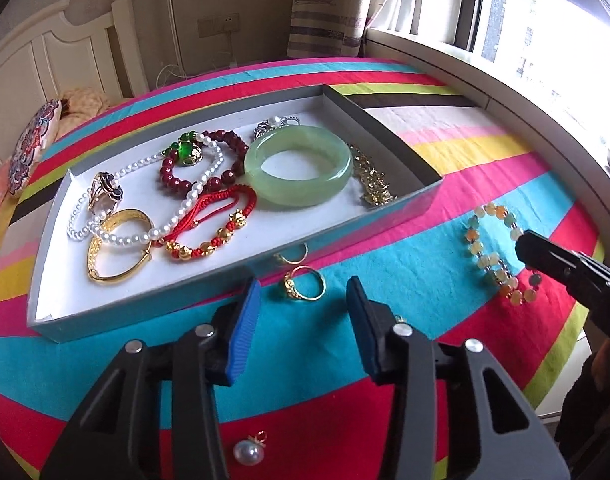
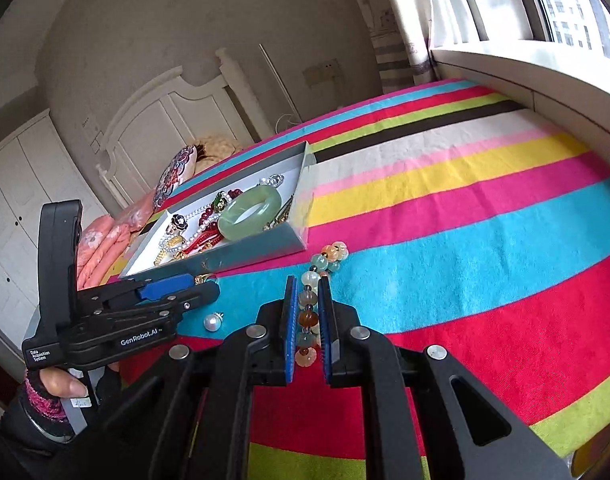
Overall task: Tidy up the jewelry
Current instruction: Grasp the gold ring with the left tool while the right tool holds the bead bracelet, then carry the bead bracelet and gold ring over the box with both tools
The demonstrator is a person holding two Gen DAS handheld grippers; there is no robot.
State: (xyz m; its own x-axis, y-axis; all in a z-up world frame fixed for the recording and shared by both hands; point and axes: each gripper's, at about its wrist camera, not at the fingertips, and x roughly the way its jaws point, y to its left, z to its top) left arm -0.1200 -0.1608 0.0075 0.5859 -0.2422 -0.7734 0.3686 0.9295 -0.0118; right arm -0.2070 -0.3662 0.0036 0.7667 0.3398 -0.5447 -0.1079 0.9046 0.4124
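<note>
The bead bracelet (image 2: pixel 311 300) lies on the striped bedspread (image 2: pixel 485 240), just right of the tray (image 1: pixel 209 268). The right gripper (image 2: pixel 307 312) is clenched on the bracelet's near side; beads sit between the blue pads (image 2: pixel 291 320). In the left wrist view, the right gripper (image 1: pixel 523 248) meets the bracelet (image 1: pixel 499 254) at its right edge.

The left gripper (image 1: pixel 303 296) is released, jaws wide apart, above a gold ring (image 1: pixel 303 284) on the bedspread just in front of the tray. A second ring (image 1: pixel 293 255) lies against the tray wall. A pearl pendant (image 1: pixel 249 451) lies on the bedspread below the left gripper.

The tray holds a jade bangle (image 1: pixel 299 170), pearl necklace (image 1: pixel 177 208), dark red bead bracelet (image 1: pixel 209 164), red cord bracelet (image 1: pixel 221 220), gold bangle (image 1: pixel 119 246) and gold chain (image 1: pixel 373 184).
</note>
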